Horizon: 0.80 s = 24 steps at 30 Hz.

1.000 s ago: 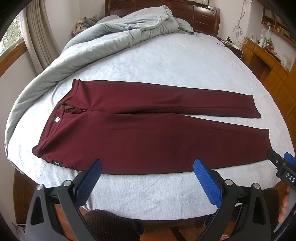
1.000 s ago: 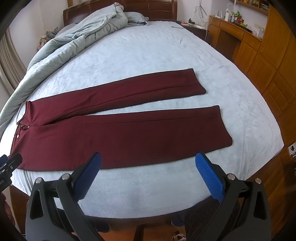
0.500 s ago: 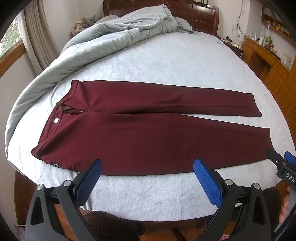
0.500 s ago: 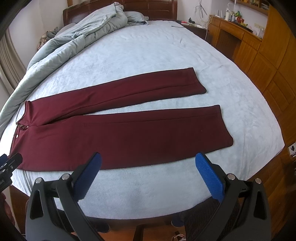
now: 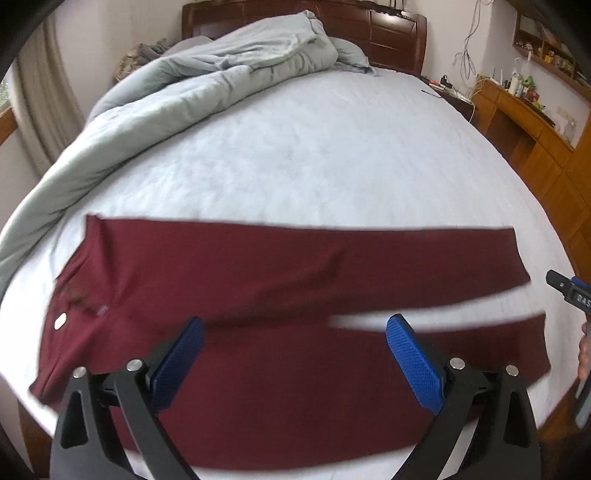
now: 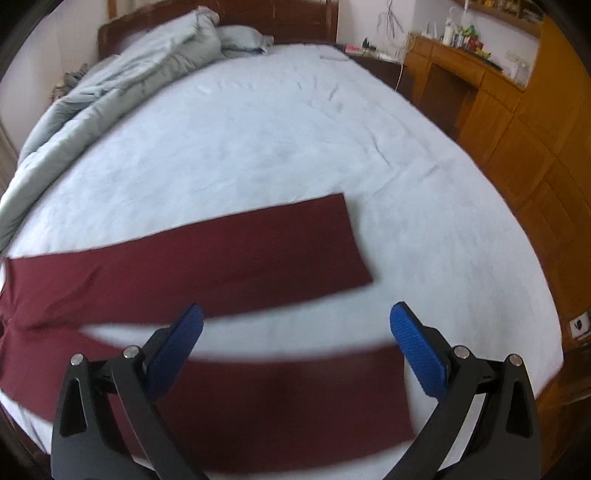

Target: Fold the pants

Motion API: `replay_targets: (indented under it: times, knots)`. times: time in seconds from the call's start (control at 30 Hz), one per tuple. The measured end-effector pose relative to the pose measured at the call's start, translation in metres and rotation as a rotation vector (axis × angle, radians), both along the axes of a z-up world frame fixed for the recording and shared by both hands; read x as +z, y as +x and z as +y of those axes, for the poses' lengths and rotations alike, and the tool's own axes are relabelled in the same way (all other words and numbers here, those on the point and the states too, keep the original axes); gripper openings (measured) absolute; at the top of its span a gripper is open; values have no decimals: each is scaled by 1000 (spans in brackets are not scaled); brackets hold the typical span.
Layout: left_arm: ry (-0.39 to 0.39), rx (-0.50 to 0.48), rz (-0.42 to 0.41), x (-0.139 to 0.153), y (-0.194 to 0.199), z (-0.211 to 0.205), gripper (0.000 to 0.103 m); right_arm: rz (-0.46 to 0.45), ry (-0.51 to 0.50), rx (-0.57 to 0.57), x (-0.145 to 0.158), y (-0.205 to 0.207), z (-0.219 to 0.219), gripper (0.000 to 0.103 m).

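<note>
Dark red pants [image 5: 280, 273] lie flat across the near part of the bed, waist with a metal button [image 5: 60, 320] at the left, two legs running right. My left gripper [image 5: 293, 332] is open and empty, hovering over the near leg close to the crotch. My right gripper [image 6: 295, 325] is open and empty, above the gap between the far leg [image 6: 207, 258] and the near leg [image 6: 280, 398], near the hems. The right gripper's side shows at the right edge of the left wrist view [image 5: 572, 291].
The bed [image 5: 314, 158] has a pale blue sheet. A grey duvet [image 5: 177, 92] is heaped along the far left side up to the wooden headboard [image 5: 388, 33]. A wooden desk and cabinets [image 6: 517, 122] stand along the right. The bed's near edge is just below the pants.
Both grippers have moved forward and down over the pants; the near leg now lies under the fingers instead of beyond them. The views are motion-blurred. Jaws stay open.
</note>
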<state>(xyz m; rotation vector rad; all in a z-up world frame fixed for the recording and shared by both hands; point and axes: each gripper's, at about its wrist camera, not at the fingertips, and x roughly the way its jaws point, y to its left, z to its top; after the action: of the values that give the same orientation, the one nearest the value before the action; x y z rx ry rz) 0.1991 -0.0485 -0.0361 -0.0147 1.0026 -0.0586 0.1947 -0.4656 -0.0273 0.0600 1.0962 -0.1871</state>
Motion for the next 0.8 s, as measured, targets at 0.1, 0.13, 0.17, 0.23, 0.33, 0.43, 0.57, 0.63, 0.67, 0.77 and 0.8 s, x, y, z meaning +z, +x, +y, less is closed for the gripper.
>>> replay_targets:
  times: [0.1,0.13,0.17,0.23,0.33,0.43,0.57,0.63,0.67,0.77,0.8]
  knots:
    - [-35,-6,20,-21,44,-21,99,73,37,-15,-33,56,-39,101]
    - [-52,-12,28,-28,57,-27,99,98,54,-16,-46,75,-51,100]
    - [-62,-19,38,-38,73,-37,99,120,63,-15,-58,91,-61,100]
    - [-50,-27,65,-54,93,-52,99,149,54,3,-79,117,-72,100]
    - [-40,-61,93,-76,121,-77,99,198,58,31,-104,146,-83,100]
    - [-46,-91,104,-93,138,-94,99,215,97,58,-120,164,-94,101]
    - [-55,-104,114,-108,151,-105,99,206,151,106,-134,166,-102,101]
    - [-47,-111,118,-111,152,-109,99,193,142,140,-134,161,-101,101]
    - [-32,-121,120,-113,153,-111,99,193,135,160,-133,159,-100,101]
    - [-8,-152,120,-112,151,-114,99,159,146,180,-129,151,-96,101]
    - [-8,-161,116,-110,151,-115,99,149,145,186,-127,149,-95,97]
